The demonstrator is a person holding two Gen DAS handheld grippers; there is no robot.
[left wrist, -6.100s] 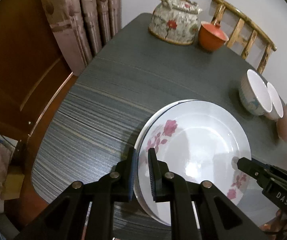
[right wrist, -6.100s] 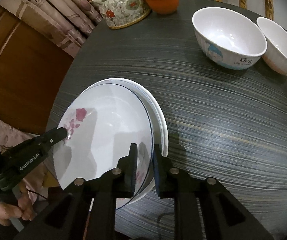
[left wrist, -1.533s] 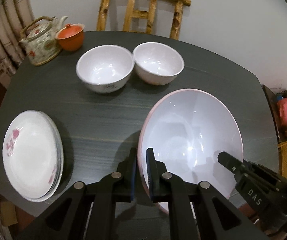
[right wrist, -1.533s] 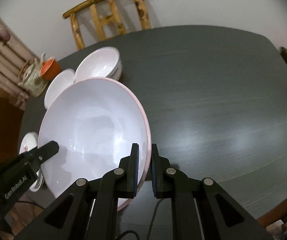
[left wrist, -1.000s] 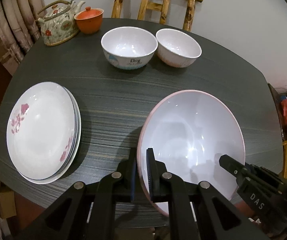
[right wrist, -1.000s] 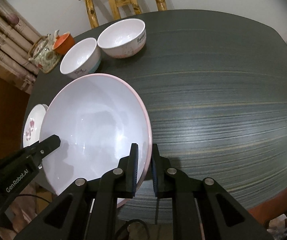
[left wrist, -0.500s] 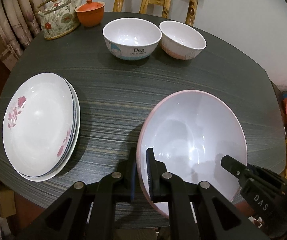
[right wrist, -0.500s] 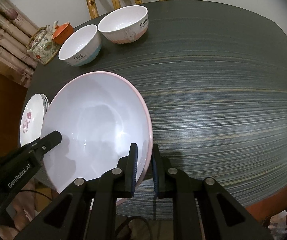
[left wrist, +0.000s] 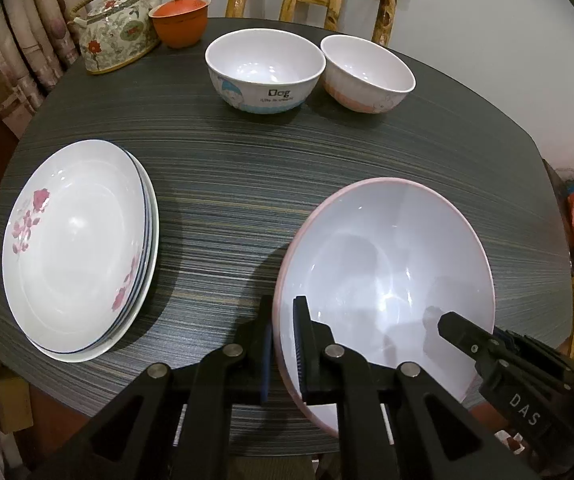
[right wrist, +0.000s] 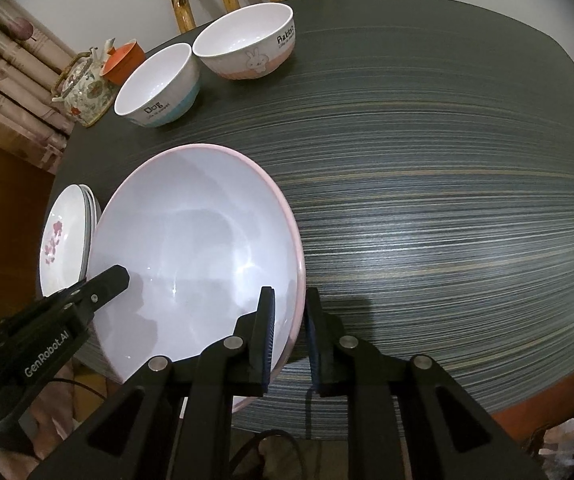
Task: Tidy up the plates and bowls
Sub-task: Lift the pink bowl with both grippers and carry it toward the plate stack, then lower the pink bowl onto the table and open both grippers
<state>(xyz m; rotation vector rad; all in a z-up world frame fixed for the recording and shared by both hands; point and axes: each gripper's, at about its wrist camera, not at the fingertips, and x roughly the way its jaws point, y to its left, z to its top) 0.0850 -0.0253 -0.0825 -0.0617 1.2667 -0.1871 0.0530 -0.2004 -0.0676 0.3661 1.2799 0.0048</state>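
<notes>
We see the dark table (left wrist: pixel 247 184) filling the frame, and the big pink-rimmed bowl (left wrist: pixel 387 272) resting at lower right. It looks stiff, glossy, slippery and breakable, so the thin rim is the place to pinch. Our left gripper (left wrist: pixel 283 344) is clamped on the near rim; our right gripper (right wrist: pixel 289 332) straddles the opposite rim, its jaws opening with pads clear.

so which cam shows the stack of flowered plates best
The left wrist view: the stack of flowered plates lies almost face-on on the table, so the pink flowers, the blue rim and the layered edges all show. In the right wrist view the stack is a foreshortened sliver, partly hidden behind the big pink-rimmed bowl.
</notes>
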